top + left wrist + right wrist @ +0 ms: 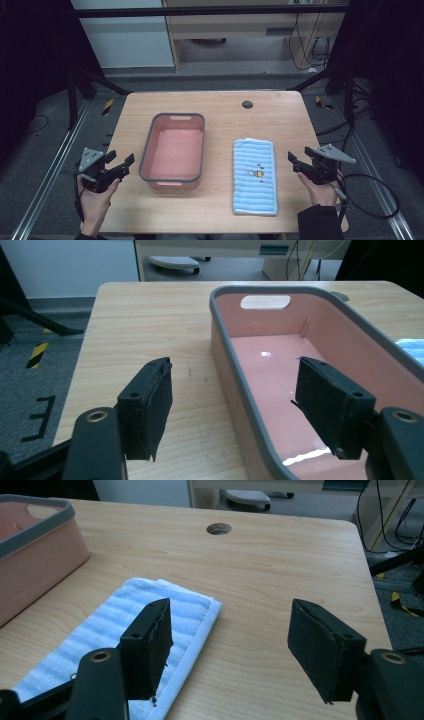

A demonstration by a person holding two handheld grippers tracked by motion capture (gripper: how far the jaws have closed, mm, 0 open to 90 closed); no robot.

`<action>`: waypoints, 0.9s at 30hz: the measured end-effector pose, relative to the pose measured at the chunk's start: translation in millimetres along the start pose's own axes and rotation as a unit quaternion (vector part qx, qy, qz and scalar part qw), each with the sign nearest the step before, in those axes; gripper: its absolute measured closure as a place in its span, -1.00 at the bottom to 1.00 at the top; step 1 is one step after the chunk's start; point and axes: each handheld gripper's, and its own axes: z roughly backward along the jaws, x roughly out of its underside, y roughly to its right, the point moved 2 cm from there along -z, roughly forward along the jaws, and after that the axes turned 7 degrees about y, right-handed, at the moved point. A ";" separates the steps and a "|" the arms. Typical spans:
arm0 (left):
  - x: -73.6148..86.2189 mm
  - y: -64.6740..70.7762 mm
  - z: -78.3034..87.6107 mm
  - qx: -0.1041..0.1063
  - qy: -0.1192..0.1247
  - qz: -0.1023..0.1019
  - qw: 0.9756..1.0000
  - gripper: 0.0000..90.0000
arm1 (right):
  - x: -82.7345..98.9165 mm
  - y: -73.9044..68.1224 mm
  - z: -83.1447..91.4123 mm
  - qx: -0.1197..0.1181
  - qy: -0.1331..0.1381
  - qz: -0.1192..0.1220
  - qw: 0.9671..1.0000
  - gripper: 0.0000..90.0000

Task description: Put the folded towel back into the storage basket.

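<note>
A pink basin with a grey rim [148,145] stands empty at the middle left of the wooden table [280,120]. To its right lies a folded light blue towel [255,175] with a small printed figure. My left gripper [120,159] hovers open just left of the basin, over the table's left edge. In the left gripper view its jaws [235,370] straddle the basin's near left wall [220,335]. My right gripper [300,156] stays open to the right of the towel. In the right gripper view [230,607] its left jaw hangs over the towel's edge [115,615].
A round cable hole [247,104] sits near the table's far edge. Black frame struts [95,82] and cables [370,190] flank the table on the floor. Bare wood lies between basin and towel and along the front edge.
</note>
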 end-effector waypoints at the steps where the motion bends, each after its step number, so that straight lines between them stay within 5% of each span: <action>1: -0.5 2.0 0.0 0.004 0.002 0.001 1.000 -0.33 | -1.0 -0.4 0.2 -0.001 0.001 0.002 1.000 -0.24; 27: -8.0 64.3 -10.2 0.069 0.003 -0.025 0.997 -0.29 | -21.8 -11.9 -6.6 -0.029 -0.001 0.026 0.999 -0.05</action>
